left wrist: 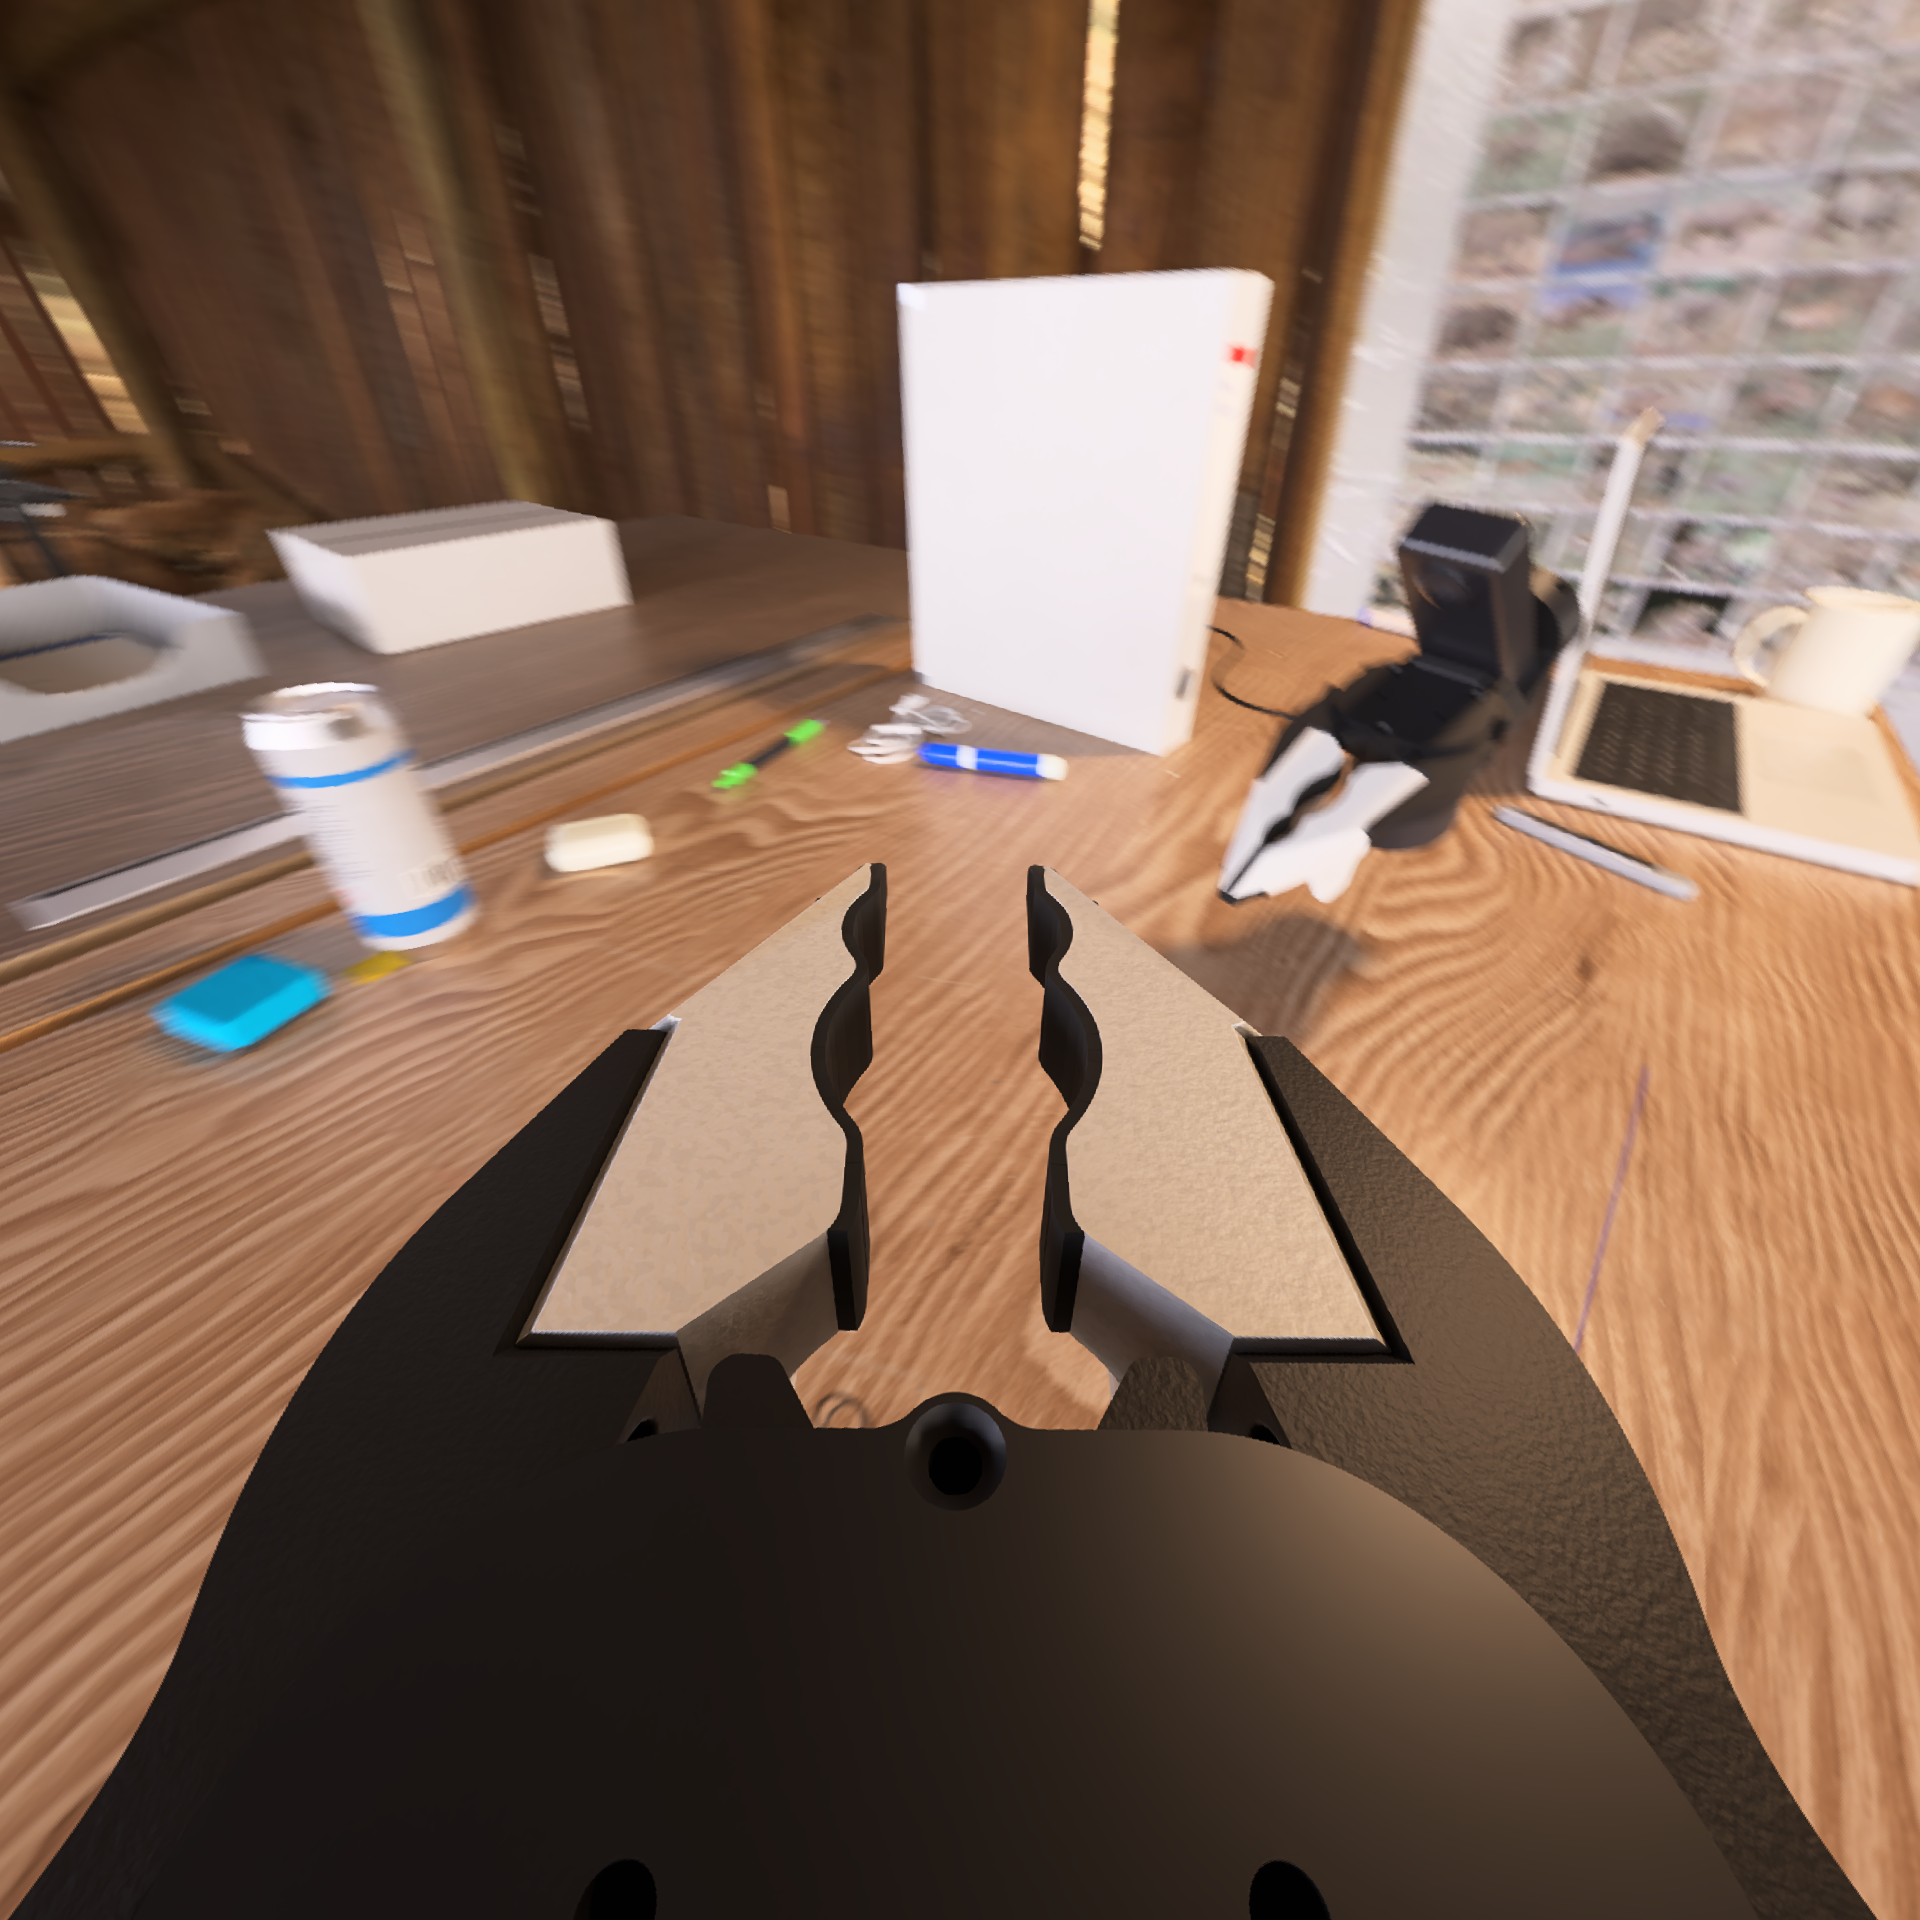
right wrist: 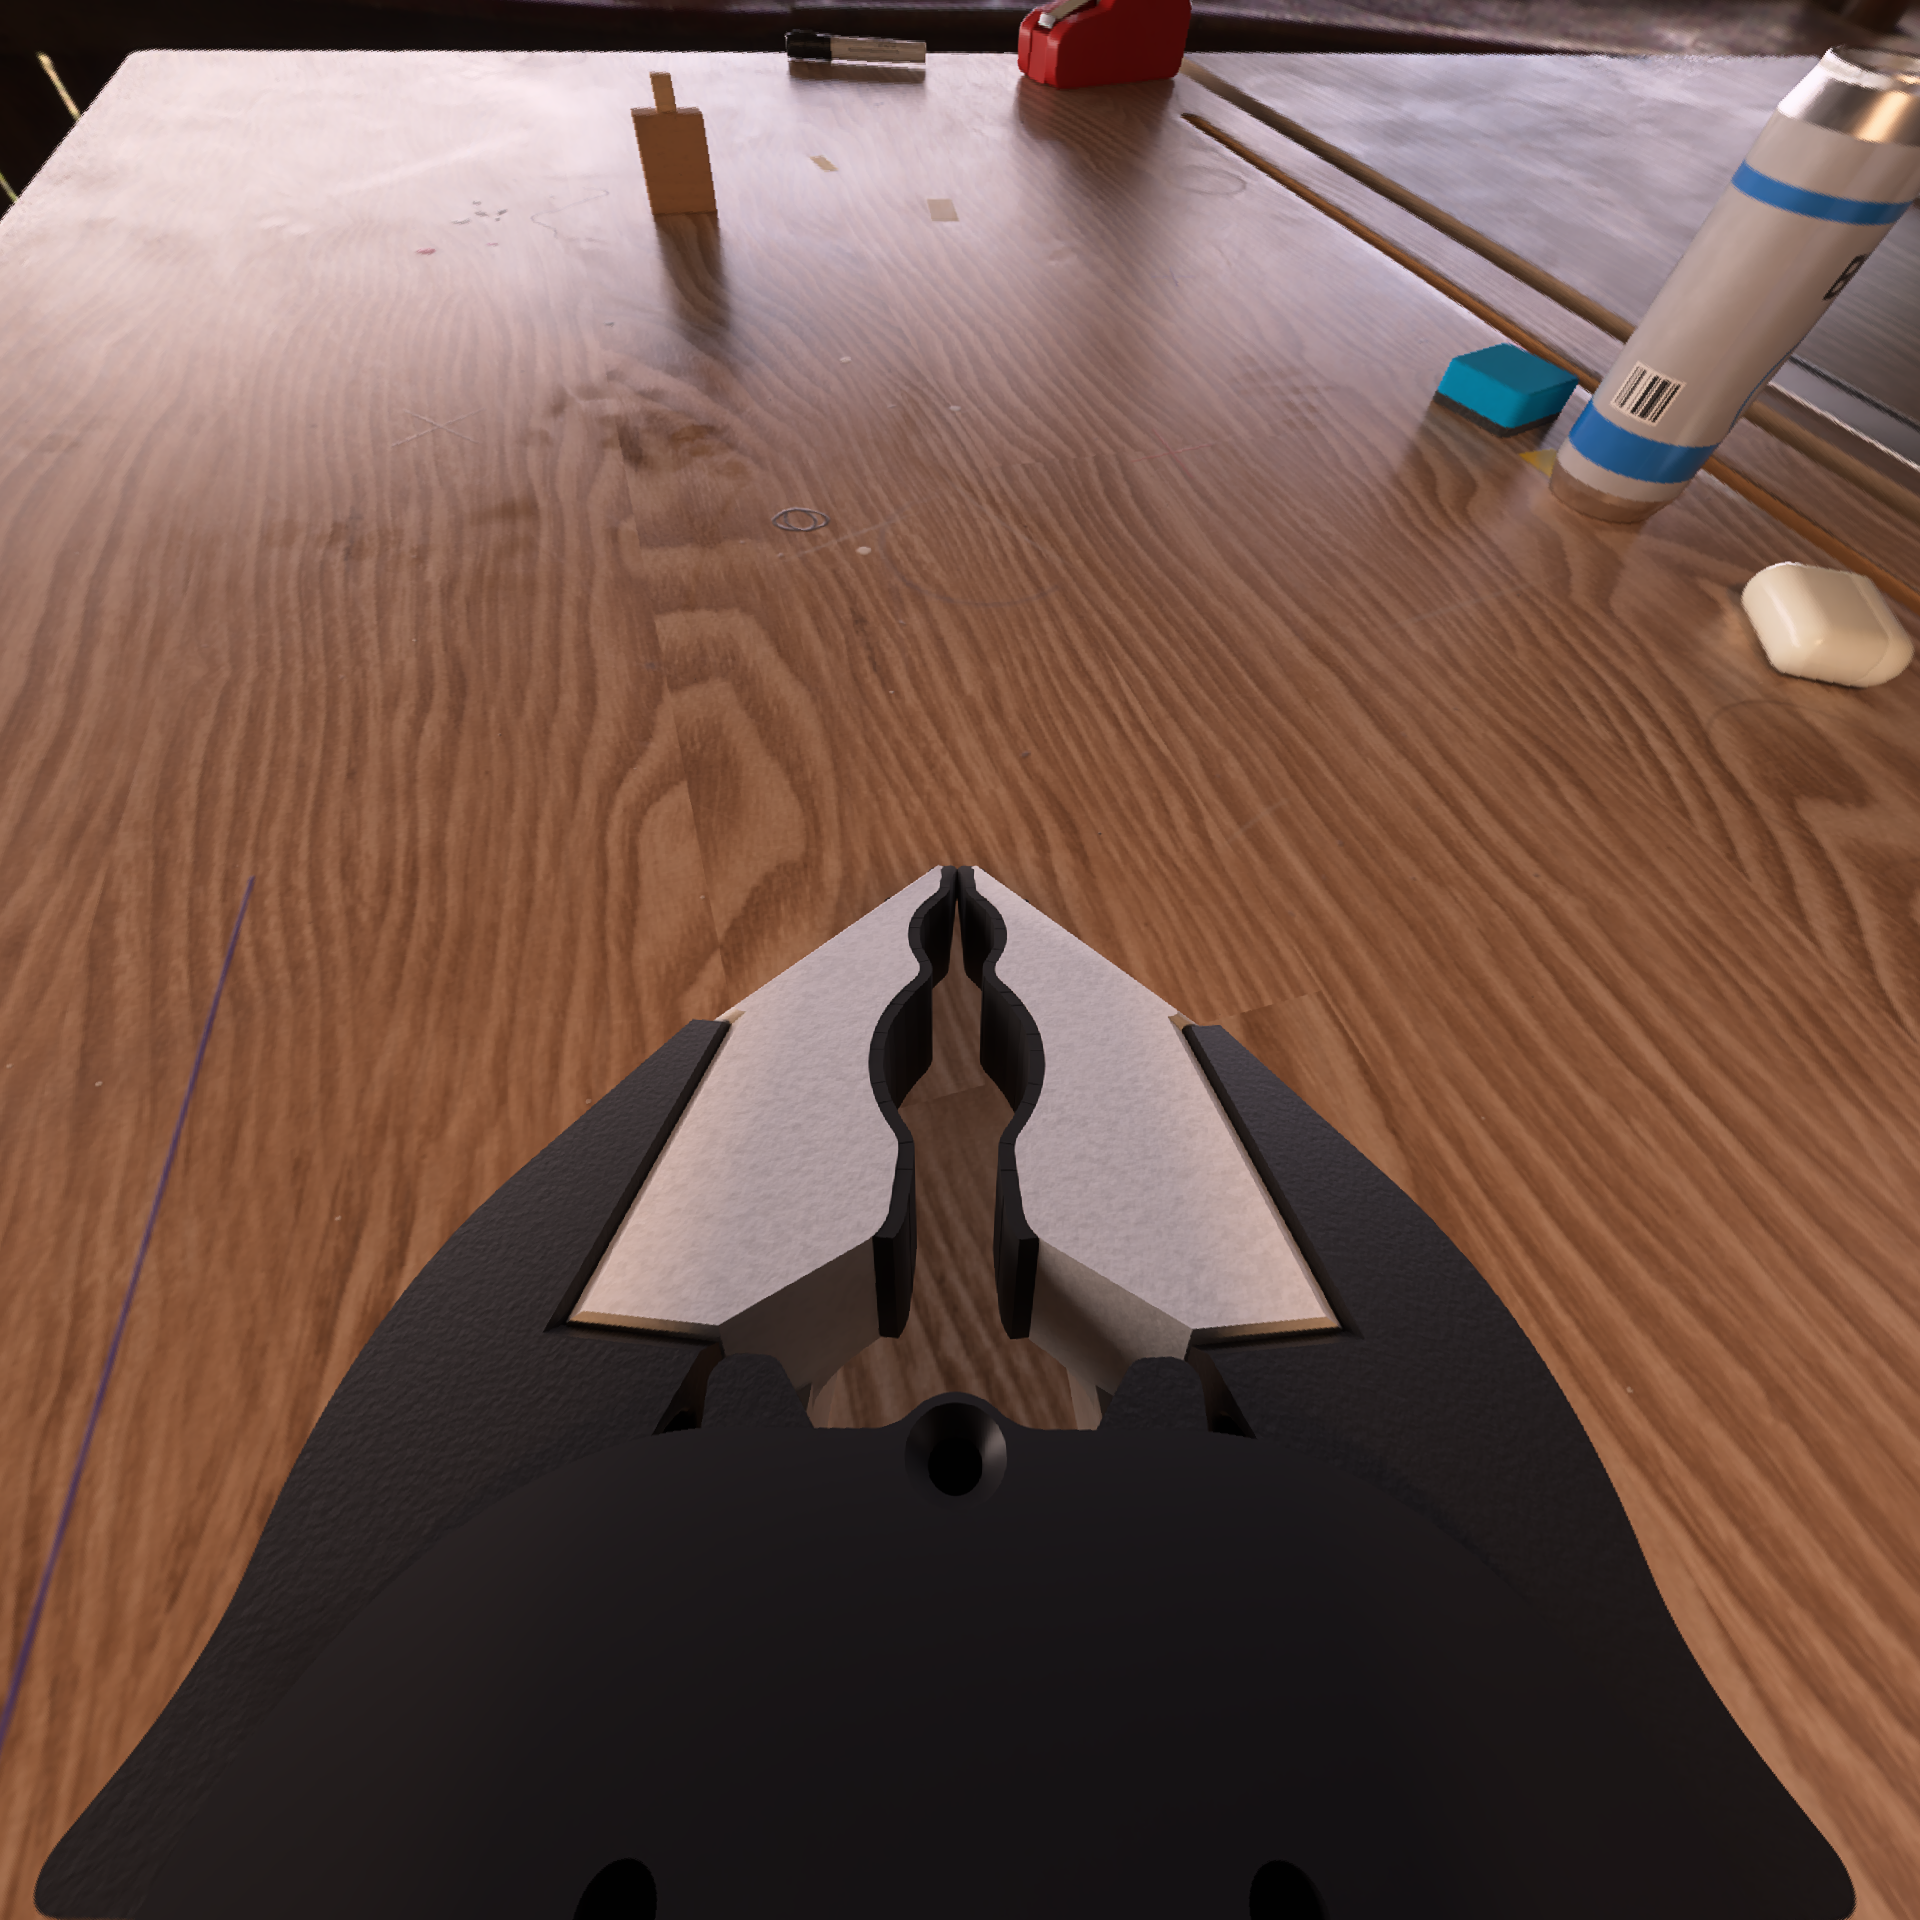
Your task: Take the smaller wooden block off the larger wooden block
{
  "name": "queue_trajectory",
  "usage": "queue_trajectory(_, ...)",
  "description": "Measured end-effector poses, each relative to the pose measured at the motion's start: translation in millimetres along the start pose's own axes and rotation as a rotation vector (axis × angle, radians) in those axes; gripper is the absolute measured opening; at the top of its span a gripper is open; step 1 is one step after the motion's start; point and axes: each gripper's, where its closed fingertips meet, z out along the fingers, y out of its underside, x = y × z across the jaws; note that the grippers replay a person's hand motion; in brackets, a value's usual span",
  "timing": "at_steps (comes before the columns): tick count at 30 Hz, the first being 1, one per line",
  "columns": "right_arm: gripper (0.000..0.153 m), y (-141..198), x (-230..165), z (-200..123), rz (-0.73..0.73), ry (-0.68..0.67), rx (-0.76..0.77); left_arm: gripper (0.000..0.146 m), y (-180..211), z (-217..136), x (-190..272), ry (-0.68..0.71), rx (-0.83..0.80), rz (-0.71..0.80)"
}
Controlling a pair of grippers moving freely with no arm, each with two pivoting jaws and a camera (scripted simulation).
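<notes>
In the right wrist view, the larger wooden block (right wrist: 677,161) stands upright far ahead near the table's far edge, with the smaller wooden block (right wrist: 662,90) standing on its top. My right gripper (right wrist: 955,871) is shut and empty, low over the table and far from the blocks. It also shows in the left wrist view (left wrist: 1283,888), off to the right, tips pointing down at the table. My left gripper (left wrist: 956,873) is open and empty above bare table. The blocks do not show in the left wrist view.
A white and blue can (left wrist: 358,816) (right wrist: 1745,281), a blue eraser (left wrist: 241,1000) (right wrist: 1507,387) and a white earbud case (left wrist: 600,842) (right wrist: 1825,621) lie nearby. A white binder (left wrist: 1060,499), markers, laptop (left wrist: 1714,764) and mug (left wrist: 1839,644) stand behind. A red tape dispenser (right wrist: 1101,36) and marker (right wrist: 854,47) sit beyond the blocks.
</notes>
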Motion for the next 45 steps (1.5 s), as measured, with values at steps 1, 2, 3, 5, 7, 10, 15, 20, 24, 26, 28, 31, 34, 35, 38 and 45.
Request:
queue_trajectory(1, 0.0, 0.6, -0.4, 0.4, 0.004, -0.004, -0.001, 0.026, -8.8, -16.3, -10.2, -0.061, 0.018, -0.013)
queue_trajectory(2, 0.0, 1.1, -1.0, 0.9, 0.009, -0.011, -0.003, 0.025, -14.9, -33.9, -22.5, -0.128, 0.021, -0.019)
queue_trajectory(3, 0.0, 1.4, -1.4, 1.4, 0.015, -0.017, -0.003, 0.025, -18.2, -52.8, -36.5, -0.205, 0.01, -0.019)
queue_trajectory(5, 0.0, 1.6, -1.7, 2.5, 0.02, -0.023, -0.003, 0.025, -19.2, -94.3, -66.4, -0.366, -0.029, -0.019)
queue_trajectory(7, 0.0, 1.8, -2.0, 2.9, 0.018, -0.019, -0.004, 0.025, -12.1, -137.4, -97.9, -0.518, -0.094, -0.04)
queue_trajectory(10, 0.0, 2.2, -2.0, 3.0, 0.02, -0.014, -0.002, 0.027, 15.6, -200.1, -148.1, -0.736, -0.276, -0.091)
queue_trajectory(15, 0.0, 3.2, -2.8, 4.1, 0.014, -0.014, -0.01, 0.044, 77.3, -274.5, -210.2, -0.907, -0.603, -0.284)
queue_trajectory(20, 0.0, 6.2, -3.8, 5.0, 0.013, -0.016, -0.027, 0.056, 119.8, -306.3, -237.0, -0.904, -0.831, -0.463)
queue_trajectory(24, 0.0, 6.7, -5.0, 7.0, 0.02, -0.023, -0.031, 0.056, 122.6, -310.4, -245.4, -0.857, -0.938, -0.519)
queue_trajectory(26, 0.0, 7.3, -5.8, 8.3, 0.017, -0.025, -0.037, 0.056, 123.3, -313.8, -251.7, -0.854, -1.002, -0.534)
queue_trajectory(28, 0.0, 7.4, -6.6, 8.9, 0.018, -0.027, -0.037, 0.06, 126.6, -321.1, -259.4, -0.875, -1.081, -0.545)
queue_trajectory(31, 0.0, 7.8, -7.5, 8.5, 0.018, -0.03, -0.037, 0.06, 136.2, -320.7, -262.4, -0.834, -1.126, -0.614)
queue_trajectory(34, 0.0, 7.9, -7.3, 8.4, 0.026, -0.038, -0.032, 0.056, 156.1, -318.9, -260.1, -0.766, -1.198, -0.695)
queue_trajectory(35, 0.0, 7.9, -7.1, 8.5, 0.03, -0.041, -0.03, 0.051, 161.6, -318.1, -260.9, -0.753, -1.214, -0.701)
queue_trajectory(38, 0.0, 8.1, -6.7, 8.2, 0.039, -0.046, -0.023, 0.03, 173.0, -316.4, -266.0, -0.741, -1.236, -0.708)
queue_trajectory(45, 0.0, 8.8, -7.1, 7.7, 0.045, -0.055, -0.019, 0.012, 182.4, -316.2, -261.9, -0.656, -1.258, -0.806)
